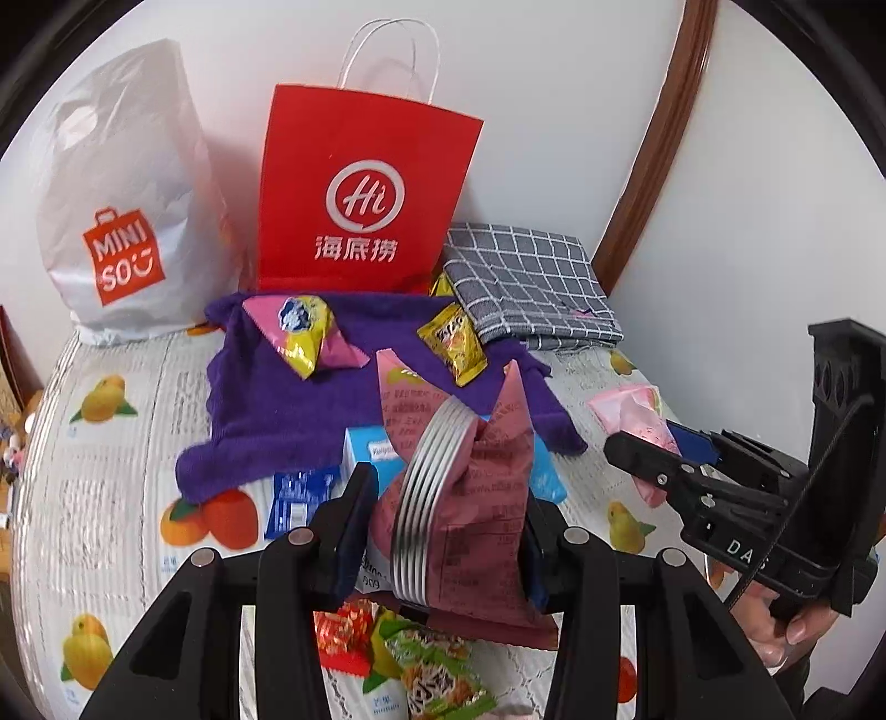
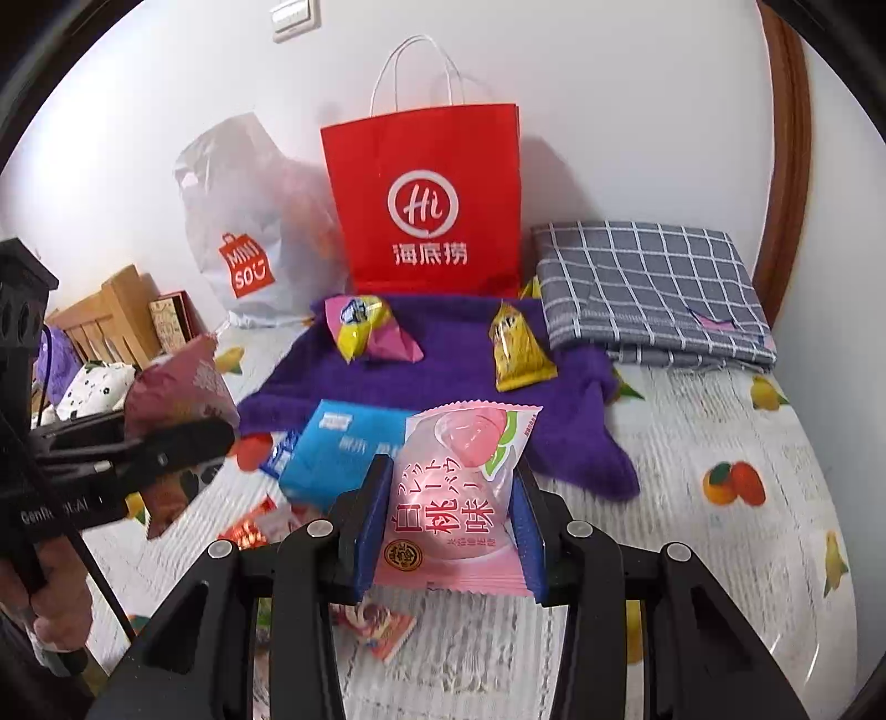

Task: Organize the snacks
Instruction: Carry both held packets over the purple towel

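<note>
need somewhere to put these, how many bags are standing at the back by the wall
2. A white bag stands on the left and a red paper bag with handles stands right of it, behind the purple towel. More could be hidden behind them.

Place: a home, most likely a bedroom.
Surface: a bed (image 2: pixel 720 554) under a white sheet printed with fruit.
Walls: plain white, with a light switch (image 2: pixel 295 15) and a brown wooden trim (image 2: pixel 786 166).
Bedding: a folded grey checked cloth (image 2: pixel 653 277) and a purple towel (image 2: pixel 470 387).
Shopping: a red paper bag (image 2: pixel 426 205) and a white plastic shop bag (image 2: pixel 249 232) against the wall.
Side: a wooden rack (image 2: pixel 105 321) beside the bed.
</note>
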Available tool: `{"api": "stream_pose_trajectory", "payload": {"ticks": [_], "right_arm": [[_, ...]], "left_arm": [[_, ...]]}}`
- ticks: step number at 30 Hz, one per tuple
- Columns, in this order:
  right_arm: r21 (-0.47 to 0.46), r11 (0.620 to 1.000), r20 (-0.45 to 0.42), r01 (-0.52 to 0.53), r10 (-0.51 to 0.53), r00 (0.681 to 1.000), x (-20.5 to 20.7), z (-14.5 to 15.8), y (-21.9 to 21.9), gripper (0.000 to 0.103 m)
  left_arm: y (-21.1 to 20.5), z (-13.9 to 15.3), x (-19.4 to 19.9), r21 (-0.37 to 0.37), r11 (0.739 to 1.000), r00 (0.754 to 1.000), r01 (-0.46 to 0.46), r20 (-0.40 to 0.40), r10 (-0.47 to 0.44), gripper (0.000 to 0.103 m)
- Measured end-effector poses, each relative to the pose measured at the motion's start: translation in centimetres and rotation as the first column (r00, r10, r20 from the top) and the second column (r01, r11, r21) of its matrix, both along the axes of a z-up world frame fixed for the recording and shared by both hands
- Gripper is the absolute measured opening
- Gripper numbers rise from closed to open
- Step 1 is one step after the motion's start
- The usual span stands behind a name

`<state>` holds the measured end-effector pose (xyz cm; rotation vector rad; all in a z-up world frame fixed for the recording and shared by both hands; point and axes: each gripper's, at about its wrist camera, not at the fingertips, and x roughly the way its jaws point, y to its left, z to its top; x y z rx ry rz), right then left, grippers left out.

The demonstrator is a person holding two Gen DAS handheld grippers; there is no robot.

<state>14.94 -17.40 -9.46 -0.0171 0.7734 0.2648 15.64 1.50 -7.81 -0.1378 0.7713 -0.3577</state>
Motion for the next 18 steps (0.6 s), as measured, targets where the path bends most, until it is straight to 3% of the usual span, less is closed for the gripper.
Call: {"api": "stream_pose_trajectory", "payload": {"ticks": [7,13,18], "right_arm": [[0.013,0.999,0.012,-0.039,0.038,0.999,3.0,1.8,0.5,0.041],[0.047,0.998,-0.002,-0.051,0.051,0.999,6.3,2.4,0.4,0.041],[-0.003,0.999,-0.008,-0.039,0.039,0.999,9.2,1.6,0.9,0.041]], "left_arm": [[0.1,1.9,2.3,0.04,0.999,0.999,-0.01,0.032,0.008,0.043],[1.5,2.5,5.0,0.012,0.999,0.998,-0.05,0.034,0.049,0.043],[1.7,2.5,7.2,0.03,0.998,0.998,-0.063,0.034,0.062,0.043]]}}
